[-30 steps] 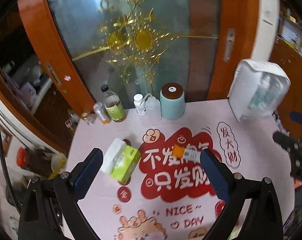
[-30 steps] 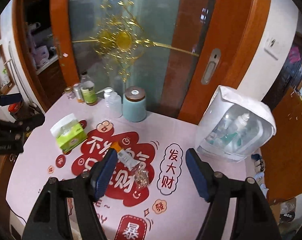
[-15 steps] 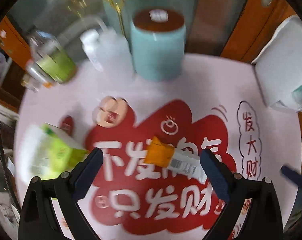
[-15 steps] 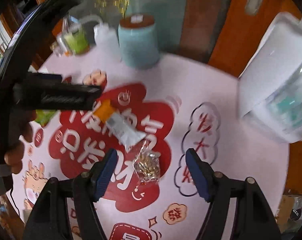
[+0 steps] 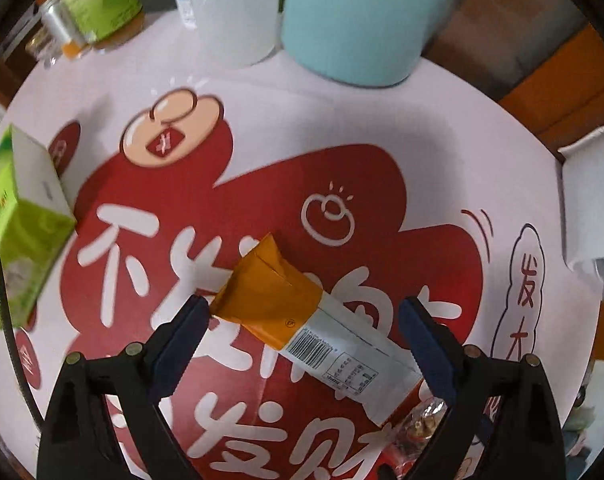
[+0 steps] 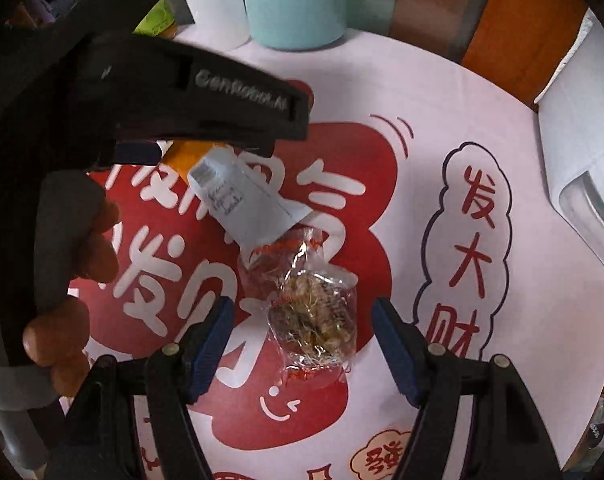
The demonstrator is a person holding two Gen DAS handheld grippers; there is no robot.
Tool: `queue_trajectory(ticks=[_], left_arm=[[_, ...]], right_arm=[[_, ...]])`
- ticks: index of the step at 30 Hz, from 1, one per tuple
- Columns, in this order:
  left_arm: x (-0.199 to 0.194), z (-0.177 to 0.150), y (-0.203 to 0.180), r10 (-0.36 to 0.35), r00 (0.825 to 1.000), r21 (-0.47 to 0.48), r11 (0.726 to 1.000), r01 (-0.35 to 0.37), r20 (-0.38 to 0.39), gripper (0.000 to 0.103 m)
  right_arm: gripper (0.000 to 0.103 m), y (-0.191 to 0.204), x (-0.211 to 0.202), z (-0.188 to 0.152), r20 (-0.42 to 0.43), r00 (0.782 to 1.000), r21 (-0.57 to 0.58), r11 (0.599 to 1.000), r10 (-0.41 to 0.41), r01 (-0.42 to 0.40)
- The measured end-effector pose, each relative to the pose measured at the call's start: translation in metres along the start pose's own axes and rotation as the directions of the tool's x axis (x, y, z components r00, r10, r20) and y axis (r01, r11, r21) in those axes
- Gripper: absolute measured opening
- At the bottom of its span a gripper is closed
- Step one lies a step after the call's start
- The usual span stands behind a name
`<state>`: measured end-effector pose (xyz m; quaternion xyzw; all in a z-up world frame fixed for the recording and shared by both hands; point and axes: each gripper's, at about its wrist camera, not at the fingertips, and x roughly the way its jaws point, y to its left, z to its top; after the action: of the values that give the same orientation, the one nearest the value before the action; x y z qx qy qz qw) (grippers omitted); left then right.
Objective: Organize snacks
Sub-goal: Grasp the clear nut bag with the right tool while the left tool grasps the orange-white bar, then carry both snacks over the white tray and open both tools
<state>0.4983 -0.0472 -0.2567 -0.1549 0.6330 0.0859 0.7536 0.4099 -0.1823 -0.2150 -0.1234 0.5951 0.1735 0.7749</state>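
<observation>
While both grippers stood wide, holding nothing, the left gripper (image 5: 302, 316) straddled an orange-and-white packet (image 5: 313, 330), the right gripper (image 6: 302, 320) a crinkled clear snack bag (image 6: 313, 312); bare tablecloth (image 6: 441, 88) lay beyond.

Teal canister (image 5: 353, 20) top cut off; left gripper (image 6: 206, 120) hides orange packet (image 6: 184, 156) end.

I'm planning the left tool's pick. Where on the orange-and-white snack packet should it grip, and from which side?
Grip the orange-and-white snack packet across its narrow width near the middle, coming from straight above. It lies flat and slanted on the tablecloth, and the open left tool already straddles it.
</observation>
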Motion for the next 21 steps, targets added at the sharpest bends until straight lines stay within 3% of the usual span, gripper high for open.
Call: queue_trajectory(ticks=[4,7,10,13,14,21], left_arm=[[0.013,-0.007,-0.007,0.029,0.999,0.008,1.000,-0.028,-0.025,0.095],[0.019,-0.018,-0.020,0.109,0.993,0.072,0.992,-0.106,-0.033,0.092],[0.018,-0.028,-0.030,0.104,0.994,0.100,0.990,-0.100,-0.032,0.081],[0.013,-0.034,-0.038,0.099,0.994,0.160,0.983,-0.091,-0.045,0.057],[0.010,-0.036,-0.039,0.100,0.994,0.172,0.981,-0.089,-0.051,0.044],[-0.001,-0.071,-0.038,0.026,0.998,0.252,0.968,-0.009,-0.064,0.036]], right_arm=[[0.059,0.003,0.010,-0.005,-0.023,1.000,-0.005,1.000,-0.006,0.006],[0.056,0.004,0.011,-0.011,-0.017,1.000,-0.009,1.000,-0.009,0.009],[0.050,0.002,0.006,-0.017,-0.011,1.000,-0.001,1.000,0.001,-0.001],[0.047,0.000,0.003,-0.022,-0.018,1.000,0.016,1.000,0.024,-0.023],[0.046,-0.001,0.002,-0.026,-0.017,1.000,0.017,1.000,0.026,-0.026],[0.046,0.006,-0.004,-0.045,-0.013,1.000,0.039,0.999,0.028,-0.028]])
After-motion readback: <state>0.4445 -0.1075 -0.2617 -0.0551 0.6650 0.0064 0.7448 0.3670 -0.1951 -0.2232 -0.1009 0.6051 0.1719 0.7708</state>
